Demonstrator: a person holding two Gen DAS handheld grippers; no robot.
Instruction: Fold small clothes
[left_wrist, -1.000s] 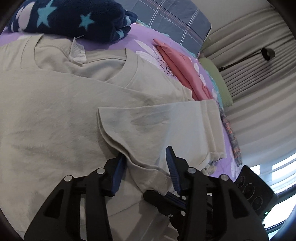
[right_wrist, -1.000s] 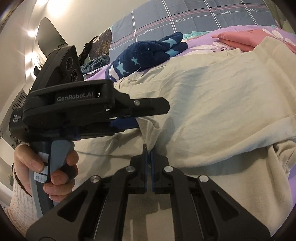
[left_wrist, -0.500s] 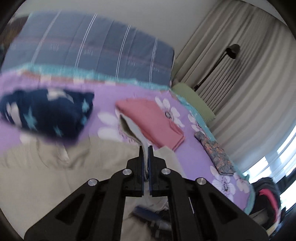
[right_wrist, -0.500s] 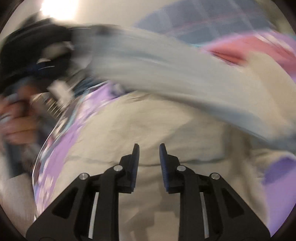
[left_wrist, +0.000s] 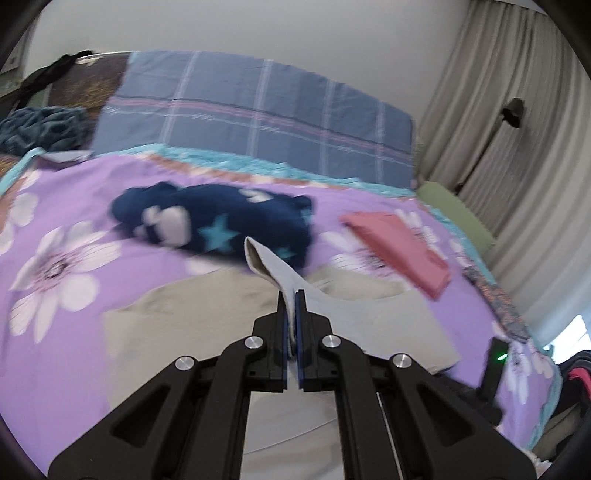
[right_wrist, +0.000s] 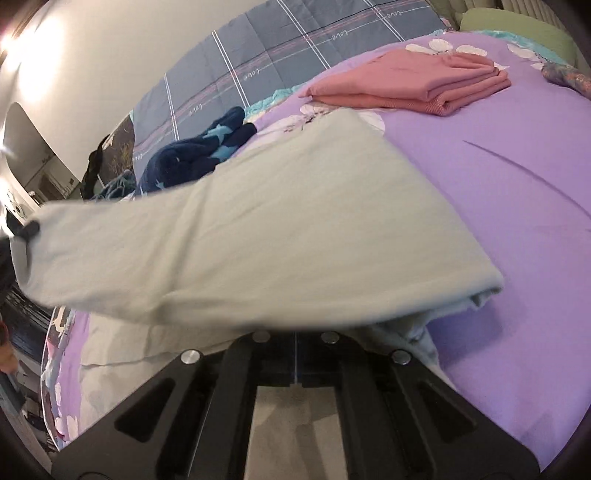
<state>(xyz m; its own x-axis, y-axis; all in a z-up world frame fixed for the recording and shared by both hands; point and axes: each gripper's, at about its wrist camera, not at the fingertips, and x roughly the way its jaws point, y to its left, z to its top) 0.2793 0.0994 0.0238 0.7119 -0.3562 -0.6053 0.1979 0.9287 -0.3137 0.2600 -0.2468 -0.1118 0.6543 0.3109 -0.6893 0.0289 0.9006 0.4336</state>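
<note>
Tee (left_wrist: 273, 314) edge now lifted, pinched in L gripper (left_wrist: 293, 295); R gripper (right_wrist: 295, 343) prob shut.

Home bedroom, purple floral bedspread (left_wrist: 122, 177), plaid pillow (left_wrist: 258, 110), drawn curtains (left_wrist: 517, 147)

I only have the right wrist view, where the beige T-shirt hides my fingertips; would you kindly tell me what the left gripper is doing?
Observer: The left gripper is shut on a raised edge of the beige T-shirt.
Operator: What lies ahead of it?
Observer: The navy star garment, straight ahead on the purple bedspread.
Operator: Anything beyond the bed?
Observer: A floor lamp stands against the curtains.
</note>
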